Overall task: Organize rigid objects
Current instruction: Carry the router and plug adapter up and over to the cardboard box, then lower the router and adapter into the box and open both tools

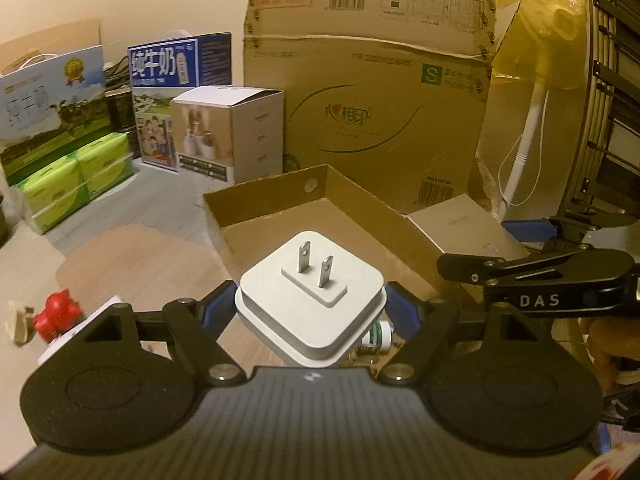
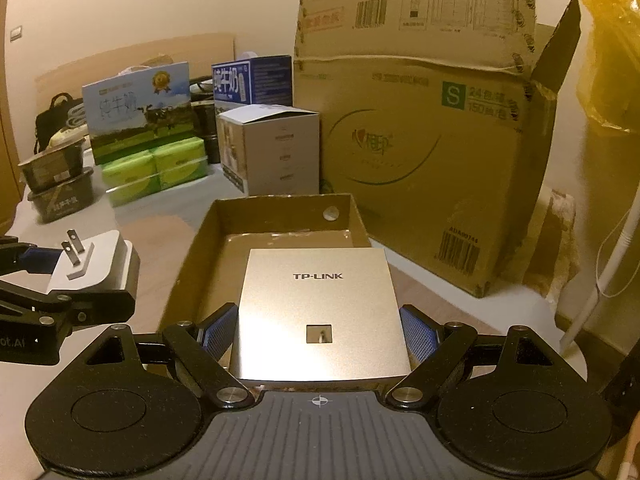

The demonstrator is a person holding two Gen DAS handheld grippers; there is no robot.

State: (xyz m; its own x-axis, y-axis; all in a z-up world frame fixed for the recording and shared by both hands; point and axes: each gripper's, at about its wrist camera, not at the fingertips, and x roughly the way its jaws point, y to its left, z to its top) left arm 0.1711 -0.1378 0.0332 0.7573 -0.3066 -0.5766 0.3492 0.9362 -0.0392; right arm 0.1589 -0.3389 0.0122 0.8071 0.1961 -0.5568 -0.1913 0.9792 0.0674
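Note:
My left gripper (image 1: 312,312) is shut on a white square plug adapter (image 1: 316,280), its blue pads pressing both sides and the two metal prongs pointing up. Just ahead of it lies a shallow open cardboard tray (image 1: 264,184). My right gripper (image 2: 320,332) is shut on a flat gold TP-LINK panel (image 2: 320,300), held over the near end of the same tray (image 2: 280,204). In the right wrist view the plug adapter (image 2: 100,264) shows at the left, beside the tray. In the left wrist view the gold panel (image 1: 468,228) shows at the right.
A large cardboard box (image 1: 380,120) stands behind the tray, with a white carton (image 1: 240,132), milk boxes (image 1: 176,92) and green tissue packs (image 1: 76,184) to its left. A red toy (image 1: 56,316) and a small battery (image 1: 376,340) lie near me. A fan wrapped in yellow plastic (image 1: 536,60) stands at the right.

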